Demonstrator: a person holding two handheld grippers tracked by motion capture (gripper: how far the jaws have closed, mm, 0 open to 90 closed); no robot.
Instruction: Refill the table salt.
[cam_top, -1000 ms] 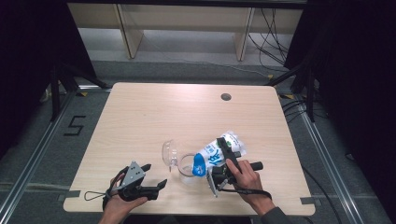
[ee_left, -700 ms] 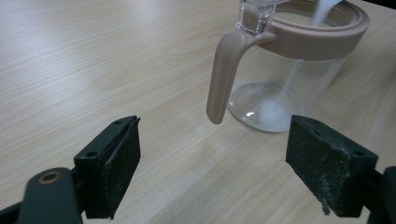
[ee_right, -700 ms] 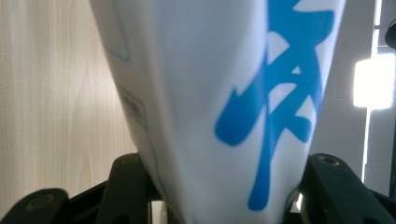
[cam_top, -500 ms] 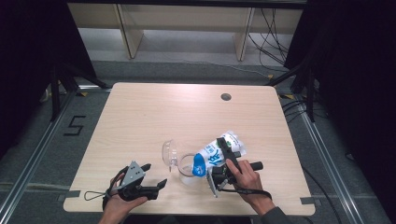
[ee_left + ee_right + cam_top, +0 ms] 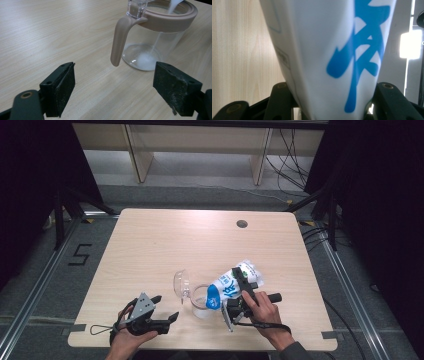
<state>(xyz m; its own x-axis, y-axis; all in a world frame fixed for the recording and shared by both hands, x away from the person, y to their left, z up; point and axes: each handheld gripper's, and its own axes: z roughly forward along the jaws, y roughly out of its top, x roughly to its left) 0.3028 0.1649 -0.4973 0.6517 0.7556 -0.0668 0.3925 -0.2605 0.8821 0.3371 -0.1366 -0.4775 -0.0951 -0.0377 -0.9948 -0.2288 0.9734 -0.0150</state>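
So this is mid-pour: the right tool (image 5: 240, 292) is clamped around a white pouch with blue lettering (image 5: 230, 287), tipped over so its lower end hangs above the mouth of a clear glass jar (image 5: 202, 301) near the front edge of the table (image 5: 200, 240). In the left tool's view you can see a thin white stream (image 5: 160, 37) coming down inside the jar and a small white heap (image 5: 145, 60) building on the bottom, so I'd say the filling has only just got going; the jar is mostly empty and there's a lot of room left. Can't tell how much is left in the pouch, though it looks fairly plump. The jar has a pinkish-beige rim band (image 5: 172, 21) and a matching clasp lever (image 5: 120, 40) hanging down the side, with the clear lid (image 5: 181, 284) flipped open and standing up on the left. The left tool (image 5: 167, 315) sits low on the table to the left of the jar with its jaws spread wide and nothing between them, just pointing at the jar. What's left, by my guess: finish pouring, tip the pouch back upright, put it down, then close the lid.
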